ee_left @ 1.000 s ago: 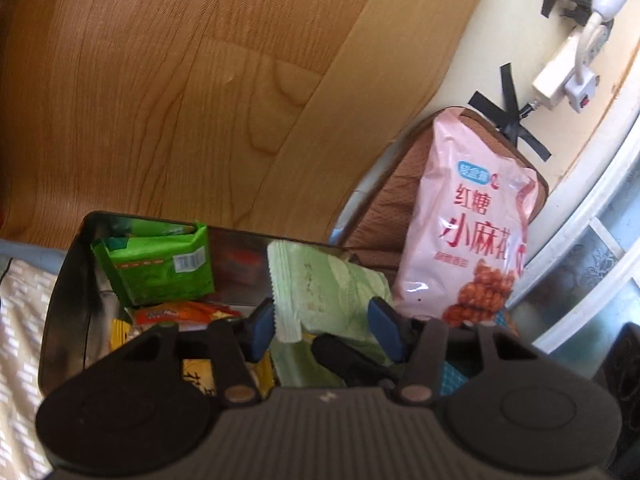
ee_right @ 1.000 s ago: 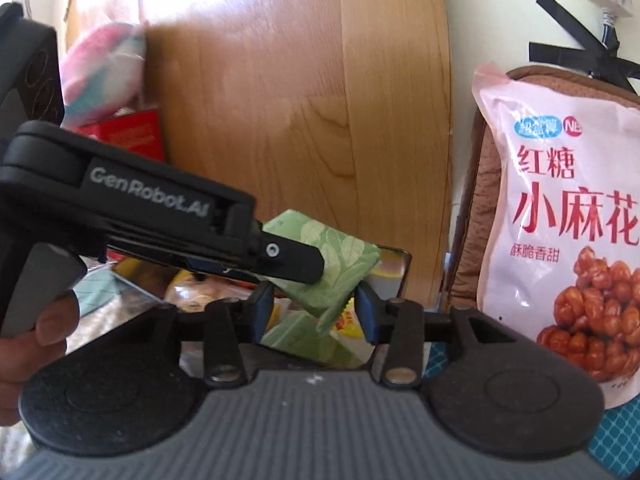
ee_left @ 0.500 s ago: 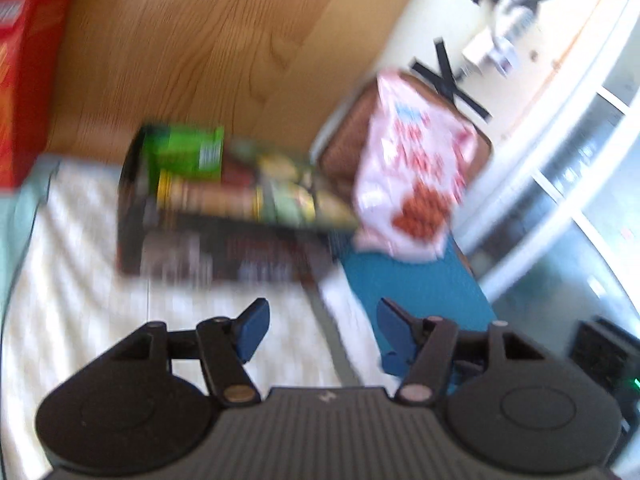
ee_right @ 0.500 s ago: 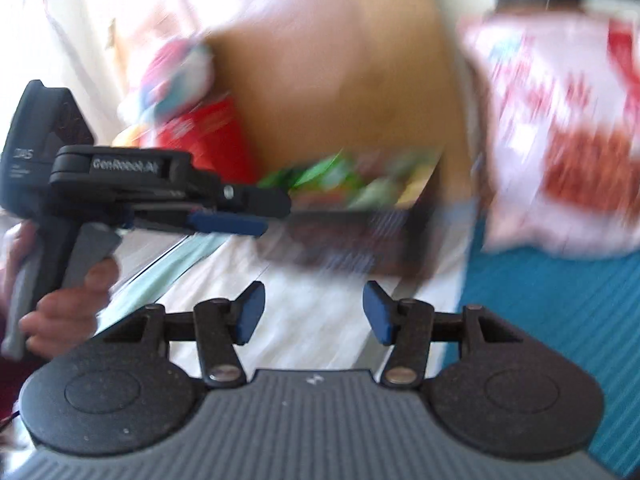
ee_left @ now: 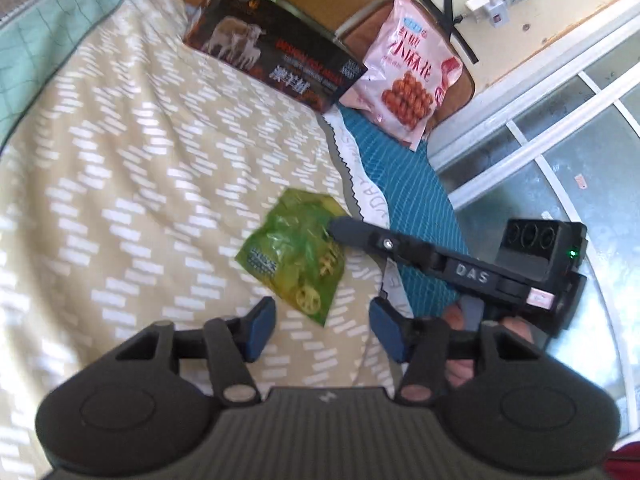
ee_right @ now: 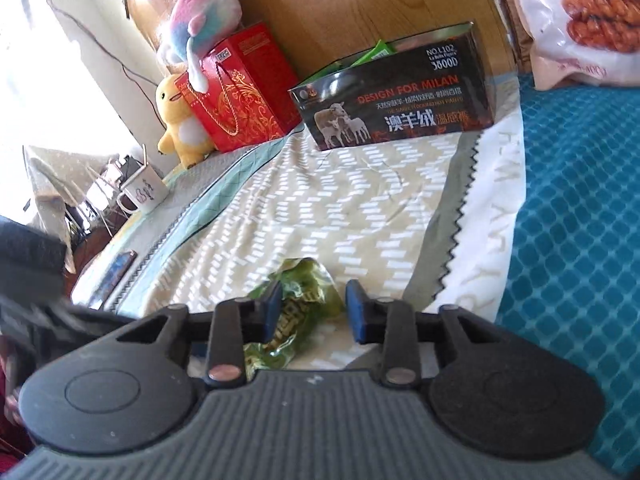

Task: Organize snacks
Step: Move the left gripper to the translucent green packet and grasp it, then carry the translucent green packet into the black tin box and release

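A bed (ee_left: 132,168) spread with a beige patterned blanket carries the work, its far edge lined with a dark box (ee_right: 396,92) already holding green packets, a red gift bag (ee_right: 240,88) beside it toward the far left corner, and a pink bag of twists (ee_left: 408,68) propped at the far right corner. Nearer the middle of the blanket, close to its zigzag right edge, lies the loose green snack packet (ee_left: 296,252), flat and crinkled, well apart from the box. The right gripper (ee_right: 314,310) has come in low over it and its jaws have just been closing: the packet sits between the blue pads, the left pad against the wrapper, the right pad showing a sliver of blanket beside it, so the pinch looks not yet made. The left gripper (ee_left: 320,330) hangs just short of the packet's near corner, jaws spread and empty after closing a little. To do this pickup well, the right hand should likely bite the packet's sealed edge rather than its puffed middle, squeezing until the film holds without crushing the contents, then lift clear of the blanket before carrying it to the box's open top; the left gripper might steady the wrapper if it slides.
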`<action>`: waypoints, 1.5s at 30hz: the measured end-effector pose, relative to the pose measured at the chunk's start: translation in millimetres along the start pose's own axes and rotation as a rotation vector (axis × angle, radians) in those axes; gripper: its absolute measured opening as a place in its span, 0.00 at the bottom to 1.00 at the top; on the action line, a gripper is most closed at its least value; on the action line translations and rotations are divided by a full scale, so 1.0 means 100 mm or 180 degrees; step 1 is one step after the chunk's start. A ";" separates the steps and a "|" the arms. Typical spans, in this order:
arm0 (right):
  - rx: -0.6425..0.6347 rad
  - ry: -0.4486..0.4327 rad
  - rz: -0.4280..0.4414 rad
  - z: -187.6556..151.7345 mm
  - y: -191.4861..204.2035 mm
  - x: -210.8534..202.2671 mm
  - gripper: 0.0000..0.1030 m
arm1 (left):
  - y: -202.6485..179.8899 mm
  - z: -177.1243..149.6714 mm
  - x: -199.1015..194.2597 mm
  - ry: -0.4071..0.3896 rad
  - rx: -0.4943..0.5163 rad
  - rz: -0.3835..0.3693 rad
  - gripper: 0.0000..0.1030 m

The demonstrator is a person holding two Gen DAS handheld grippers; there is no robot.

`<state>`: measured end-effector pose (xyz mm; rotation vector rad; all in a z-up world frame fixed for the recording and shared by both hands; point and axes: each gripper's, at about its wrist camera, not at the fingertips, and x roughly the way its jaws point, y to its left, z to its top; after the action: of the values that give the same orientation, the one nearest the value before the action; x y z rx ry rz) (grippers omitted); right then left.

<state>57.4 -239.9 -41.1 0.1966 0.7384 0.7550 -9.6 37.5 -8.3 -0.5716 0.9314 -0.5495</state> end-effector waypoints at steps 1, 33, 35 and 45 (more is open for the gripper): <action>0.0018 0.0001 0.0000 -0.03 0.02 0.00 0.31 | 0.00 0.00 -0.01 -0.0018 -0.0010 0.0007 0.50; 0.1597 -0.0252 0.1004 -0.25 -0.08 -0.15 0.20 | 0.05 0.24 -0.19 -0.0267 -0.0104 -0.0330 0.21; 0.1472 -0.0293 0.0927 -0.13 -0.06 -0.14 0.20 | 0.02 0.37 -0.19 -0.0305 -0.0039 -0.0314 0.21; 0.0789 -0.0670 0.0524 0.93 0.02 0.08 0.20 | -0.24 1.51 -0.01 -0.0659 0.0504 -0.0035 0.23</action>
<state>122.6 -224.3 23.6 0.5587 0.6184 0.7838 114.4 53.5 79.9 -0.4807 0.6827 -0.5573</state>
